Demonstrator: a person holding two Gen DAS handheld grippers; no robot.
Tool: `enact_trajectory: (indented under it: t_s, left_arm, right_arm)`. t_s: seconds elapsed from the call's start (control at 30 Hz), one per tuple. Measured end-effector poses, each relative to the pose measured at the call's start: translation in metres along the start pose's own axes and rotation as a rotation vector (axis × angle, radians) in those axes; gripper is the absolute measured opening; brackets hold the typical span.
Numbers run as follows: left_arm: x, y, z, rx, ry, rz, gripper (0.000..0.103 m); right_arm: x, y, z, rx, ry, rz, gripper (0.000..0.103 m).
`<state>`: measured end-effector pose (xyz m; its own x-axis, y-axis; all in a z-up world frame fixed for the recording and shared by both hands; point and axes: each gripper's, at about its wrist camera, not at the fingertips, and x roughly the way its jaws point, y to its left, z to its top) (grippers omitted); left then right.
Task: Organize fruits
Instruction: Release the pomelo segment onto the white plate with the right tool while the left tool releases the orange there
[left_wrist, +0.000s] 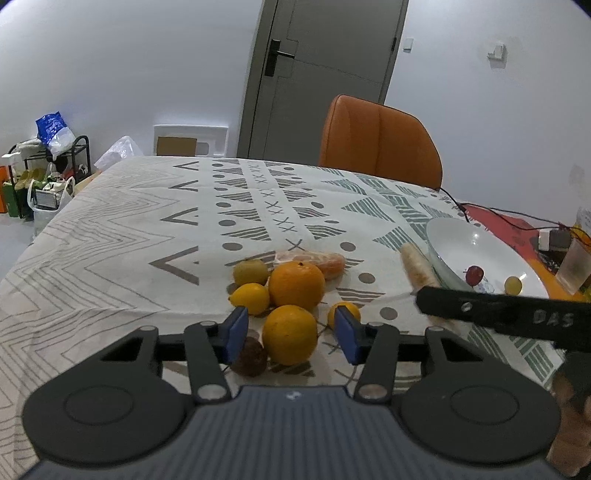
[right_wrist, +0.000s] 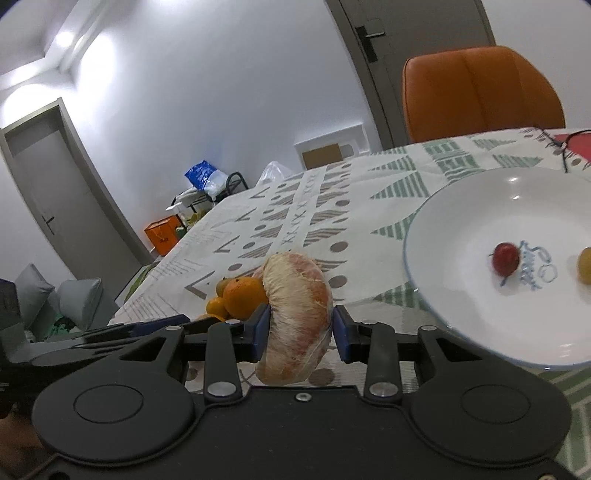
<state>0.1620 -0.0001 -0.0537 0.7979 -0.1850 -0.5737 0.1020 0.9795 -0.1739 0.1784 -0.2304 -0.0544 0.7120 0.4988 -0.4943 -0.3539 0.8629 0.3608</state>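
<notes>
Your right gripper (right_wrist: 297, 325) is clamped on a peeled pomelo segment (right_wrist: 295, 317), left of the white bowl (right_wrist: 443, 214); your left gripper (left_wrist: 291, 332) straddles an orange (left_wrist: 290, 334) without pressing it.

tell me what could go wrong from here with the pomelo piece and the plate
The right gripper pinches the peeled pomelo segment only across its middle, so the soft piece could sag, tear or slip out. The white plate already holds a red fruit and a yellow one; dropping the segment in may knock them rolling.
</notes>
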Motion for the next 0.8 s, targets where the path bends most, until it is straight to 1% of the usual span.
enact_trajectory:
  t_s: [0.03,0.13,0.43,0.8]
  left_arm:
    - [0.002,-0.001,0.000,0.007,0.004,0.005,0.046]
    - [0.008,-0.002,0.002,0.012,0.027,0.012,0.032]
    - [0.003,-0.009,0.008,0.012,0.007,0.020,0.031]
    - [-0.002,-0.031,0.014,0.027,-0.017,0.005,0.031]
  right_arm:
    - [-0.003,-0.001,0.001,0.002,-0.005,-0.002,0.034]
    - [-0.013,-0.003,0.002,0.006,-0.023,-0.016,0.034]
    - [-0.035,-0.018,0.000,0.035,-0.070,-0.038,0.034]
    - [-0.055,-0.047,-0.003,0.081,-0.108,-0.094,0.034]
